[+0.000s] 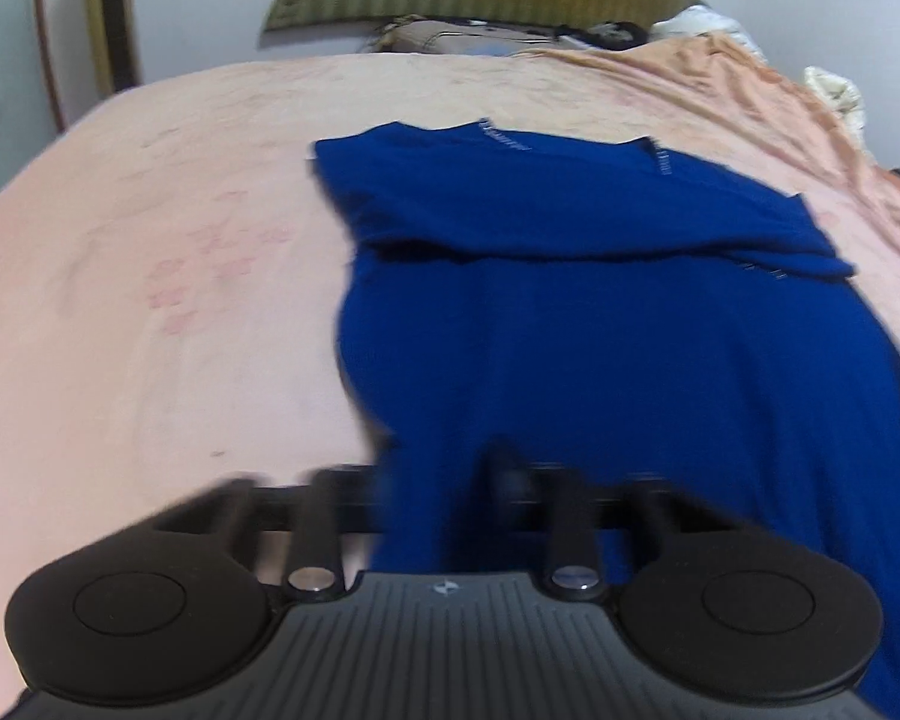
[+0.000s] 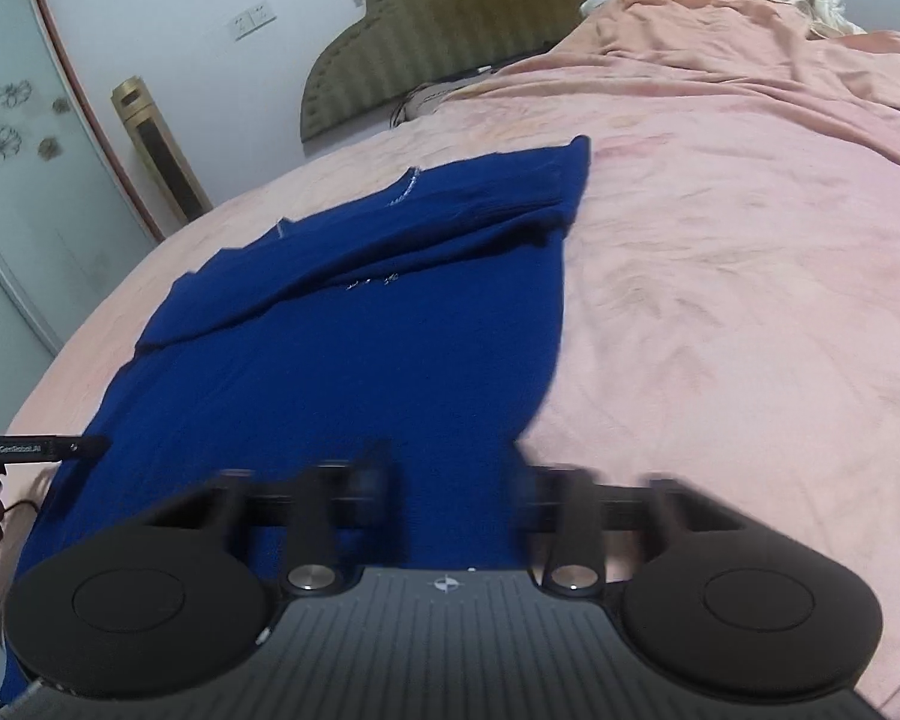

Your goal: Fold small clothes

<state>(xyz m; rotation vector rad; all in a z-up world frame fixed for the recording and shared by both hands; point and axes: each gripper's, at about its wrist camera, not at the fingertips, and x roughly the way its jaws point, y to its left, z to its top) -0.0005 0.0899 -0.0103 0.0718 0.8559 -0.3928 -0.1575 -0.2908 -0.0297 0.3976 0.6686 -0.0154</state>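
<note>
Where sleeves fold inward, blue shirt (image 2: 354, 348) lies flat.

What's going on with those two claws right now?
Left claw and right claw each at the blue shirt's near hem, grip blurred. Sleeves folded in. Pink bedsheet around it.

My left gripper (image 1: 438, 474) and right gripper (image 2: 450, 474) match — matte black, two round discs, ribbed grey housing, silver screws, small white logo.
</note>
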